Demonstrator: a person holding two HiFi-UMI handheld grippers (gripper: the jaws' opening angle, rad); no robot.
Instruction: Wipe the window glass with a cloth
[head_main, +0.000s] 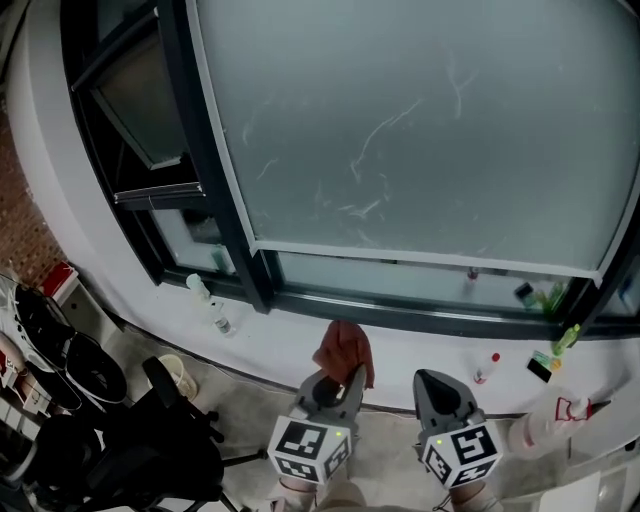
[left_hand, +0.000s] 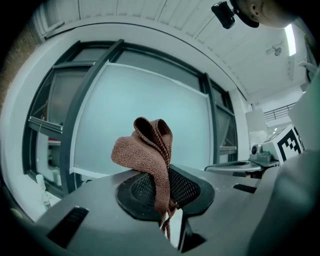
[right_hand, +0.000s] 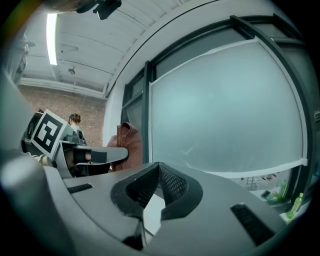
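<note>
A large frosted window pane with faint streaks fills the upper head view, set in a dark frame. My left gripper is shut on a brown cloth, which bunches above the jaw tips, below the pane's lower edge. In the left gripper view the cloth is pinched between the jaws of my left gripper and droops down. My right gripper is beside it to the right, shut with nothing in it. The right gripper view shows my right gripper with jaws meeting, the cloth at left and the pane ahead.
A white sill runs below the window. On it stand a small bottle at left, a red-capped bottle and green items at right. An open side window is at left. Dark shoes and gear lie lower left.
</note>
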